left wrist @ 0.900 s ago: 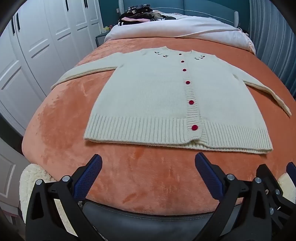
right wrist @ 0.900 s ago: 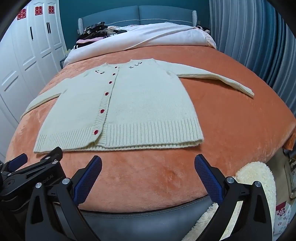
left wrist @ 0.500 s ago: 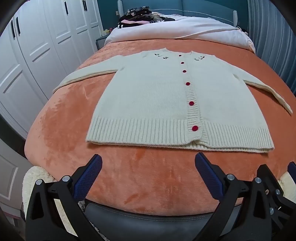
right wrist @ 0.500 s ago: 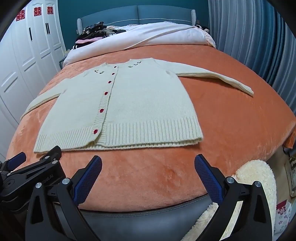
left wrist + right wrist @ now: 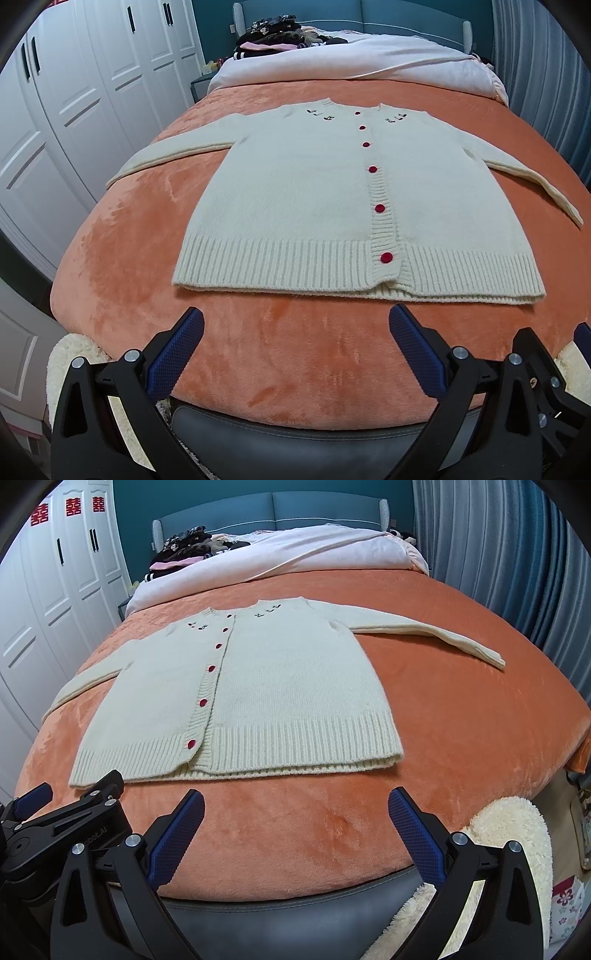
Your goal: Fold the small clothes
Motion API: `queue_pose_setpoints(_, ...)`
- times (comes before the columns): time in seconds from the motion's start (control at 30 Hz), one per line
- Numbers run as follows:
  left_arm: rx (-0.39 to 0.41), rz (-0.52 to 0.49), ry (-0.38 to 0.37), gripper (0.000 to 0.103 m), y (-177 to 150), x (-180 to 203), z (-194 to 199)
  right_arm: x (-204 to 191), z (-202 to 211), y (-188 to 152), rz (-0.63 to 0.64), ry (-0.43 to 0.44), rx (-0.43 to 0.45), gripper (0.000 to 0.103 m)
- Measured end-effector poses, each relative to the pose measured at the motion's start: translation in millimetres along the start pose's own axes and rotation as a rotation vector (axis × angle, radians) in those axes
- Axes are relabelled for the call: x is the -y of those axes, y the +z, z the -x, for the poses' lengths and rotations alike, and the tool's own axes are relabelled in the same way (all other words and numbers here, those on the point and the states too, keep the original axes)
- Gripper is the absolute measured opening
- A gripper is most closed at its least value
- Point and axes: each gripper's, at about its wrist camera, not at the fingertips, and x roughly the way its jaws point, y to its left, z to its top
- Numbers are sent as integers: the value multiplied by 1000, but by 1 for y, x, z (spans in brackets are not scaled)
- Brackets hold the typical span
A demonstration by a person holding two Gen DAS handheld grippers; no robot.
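Evidently folding not begun: cream cardigan (image 5: 306,192) lay flat, buttoned, sleeves spread on orange blanket (image 5: 147,229). Left gripper (image 5: 295,332) and right gripper (image 5: 295,812) hung short of hem, jaws wide, empty.

Left gripper (image 5: 295,338): jaws spread wide, nothing between them; tilted downward and forward.
Left gripper fingers (image 5: 173,356): two blue textured pads on black arms, well apart, touching nothing.
Left gripper, seen from the right wrist view (image 5: 70,812): black frame with a blue pad tip at the lower left edge, just beside the right gripper.
Right gripper (image 5: 295,818): jaws spread wide, nothing between them; tilted downward and forward.
Right gripper fingers (image 5: 417,836): two blue textured pads on black arms, well apart, touching nothing.
Hands, arms: not visible.
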Motion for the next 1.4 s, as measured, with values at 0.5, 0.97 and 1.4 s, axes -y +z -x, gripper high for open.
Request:
queue_pose_setpoints(0.5, 11, 0, -3, 98, 3, 6, 2, 1, 3, 2, -7, -3, 7, 98)
queue_pose_setpoints(0.97, 11, 0, 0, 98, 11, 3, 0, 2, 3, 2, -7, -2, 6, 98)
queue_pose_setpoints(1.4, 13, -3, -2, 98, 2, 5, 2, 2, 3, 2, -7, -2, 6, 98)
